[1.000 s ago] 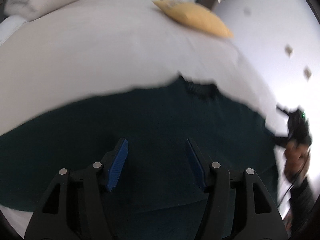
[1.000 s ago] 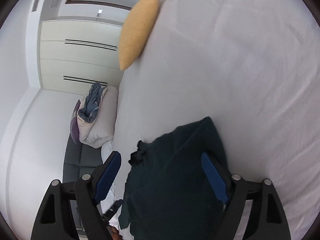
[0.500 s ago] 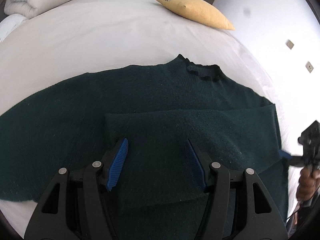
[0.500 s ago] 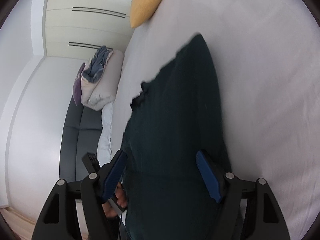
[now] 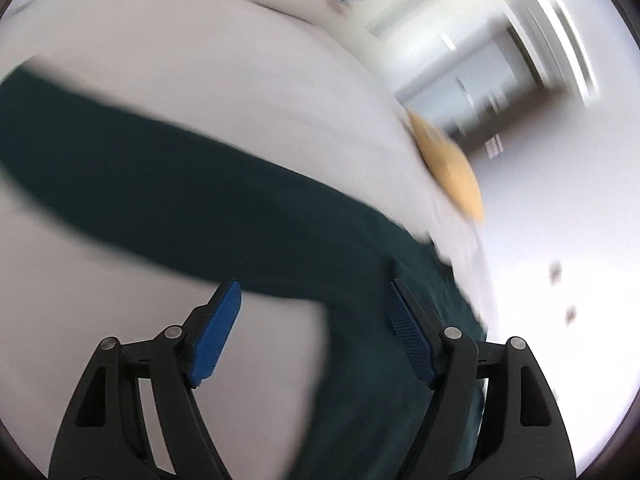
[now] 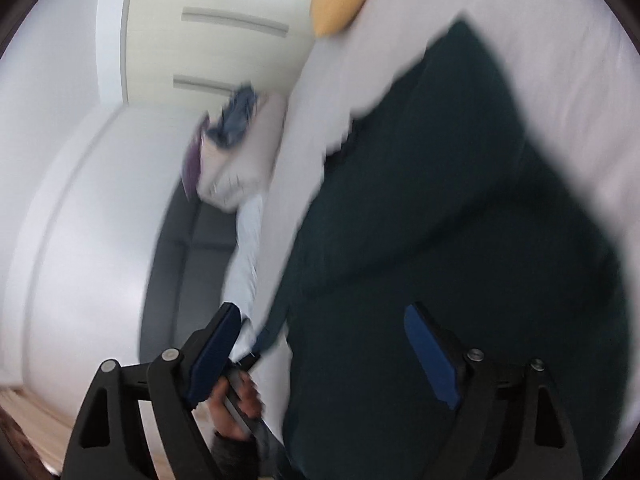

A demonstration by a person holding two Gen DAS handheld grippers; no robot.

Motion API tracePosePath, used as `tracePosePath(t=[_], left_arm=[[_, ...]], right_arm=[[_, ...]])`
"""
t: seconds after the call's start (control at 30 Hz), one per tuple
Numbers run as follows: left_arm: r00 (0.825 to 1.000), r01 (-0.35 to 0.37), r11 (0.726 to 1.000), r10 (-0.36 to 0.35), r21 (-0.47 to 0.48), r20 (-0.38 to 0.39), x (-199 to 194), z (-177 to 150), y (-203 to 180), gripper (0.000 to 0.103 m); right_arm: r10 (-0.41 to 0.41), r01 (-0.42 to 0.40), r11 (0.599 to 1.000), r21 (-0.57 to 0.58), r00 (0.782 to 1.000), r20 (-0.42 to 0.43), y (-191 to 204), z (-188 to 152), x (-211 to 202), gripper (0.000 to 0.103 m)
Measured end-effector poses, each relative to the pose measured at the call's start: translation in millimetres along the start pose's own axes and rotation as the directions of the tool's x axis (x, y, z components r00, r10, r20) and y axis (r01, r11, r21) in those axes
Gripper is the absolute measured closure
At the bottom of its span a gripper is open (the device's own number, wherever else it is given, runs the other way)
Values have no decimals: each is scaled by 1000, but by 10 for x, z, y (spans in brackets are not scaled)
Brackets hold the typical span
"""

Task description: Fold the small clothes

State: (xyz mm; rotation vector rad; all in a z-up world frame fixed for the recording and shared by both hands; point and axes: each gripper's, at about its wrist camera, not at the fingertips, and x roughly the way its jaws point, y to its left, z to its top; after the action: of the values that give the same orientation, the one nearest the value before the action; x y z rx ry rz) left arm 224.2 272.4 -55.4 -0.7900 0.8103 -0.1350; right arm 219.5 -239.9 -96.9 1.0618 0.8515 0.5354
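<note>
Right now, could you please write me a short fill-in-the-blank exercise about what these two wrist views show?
1. The dark green knitted sweater lies spread on a bed with a ____ sheet.
2. The soft cushion at the bed's far edge is ____ in colour.
3. The left gripper has its jaws ____, gripping nothing.
4. The pads on the right gripper are ____ in colour.

Missing words: white; yellow; open; blue
</note>
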Motion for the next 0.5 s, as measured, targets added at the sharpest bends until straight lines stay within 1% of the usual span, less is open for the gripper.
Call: tracePosePath(t=[0.03, 0.07, 0.1, 0.13, 0.17, 0.2, 0.3, 0.37, 0.43, 0.47, 0.5], left_arm=[[999, -13, 996, 16, -90, 37, -184, 42, 319, 29], [998, -14, 991, 22, -136, 55, -269, 65, 478, 29], [996, -11, 978, 29, -208, 82, -394, 79, 711, 29], [994, -3, 958, 35, -287, 108, -504, 91, 942, 29], [991, 20, 937, 28, -348, 131, -577, 100, 1119, 29], [986, 66, 910, 3, -410, 165, -638, 113, 1299, 29], [976, 146, 858, -44, -493, 213, -652, 186, 1505, 29], [972, 174, 834, -60, -523, 228, -585, 236, 1563, 29], [964, 218, 785, -81, -580, 253, -496, 292, 1656, 29], [961, 231, 772, -87, -592, 261, -572, 376, 1769, 29], [958, 241, 752, -85, -613, 273, -556, 410, 1836, 29]], right_arm=[[-26, 25, 999, -24, 999, -26, 59, -138, 67, 16], [-45, 42, 998, -47, 998, -50, 120, -290, 176, 16], [-51, 47, 997, -63, 996, -67, 167, -397, 258, 16], [-54, 46, 995, -85, 994, -92, 242, -551, 379, 16], [-51, 41, 995, -95, 993, -106, 282, -628, 448, 16], [-42, 28, 994, -107, 991, -130, 350, -741, 559, 16], [-44, 20, 991, -133, 983, -179, 484, -896, 792, 16], [-43, 15, 989, -145, 980, -195, 549, -944, 886, 16], [-47, 18, 989, -148, 979, -196, 580, -957, 914, 16], [-50, 22, 989, -147, 980, -192, 593, -941, 930, 16], [-52, 25, 989, -147, 981, -185, 608, -940, 921, 16]])
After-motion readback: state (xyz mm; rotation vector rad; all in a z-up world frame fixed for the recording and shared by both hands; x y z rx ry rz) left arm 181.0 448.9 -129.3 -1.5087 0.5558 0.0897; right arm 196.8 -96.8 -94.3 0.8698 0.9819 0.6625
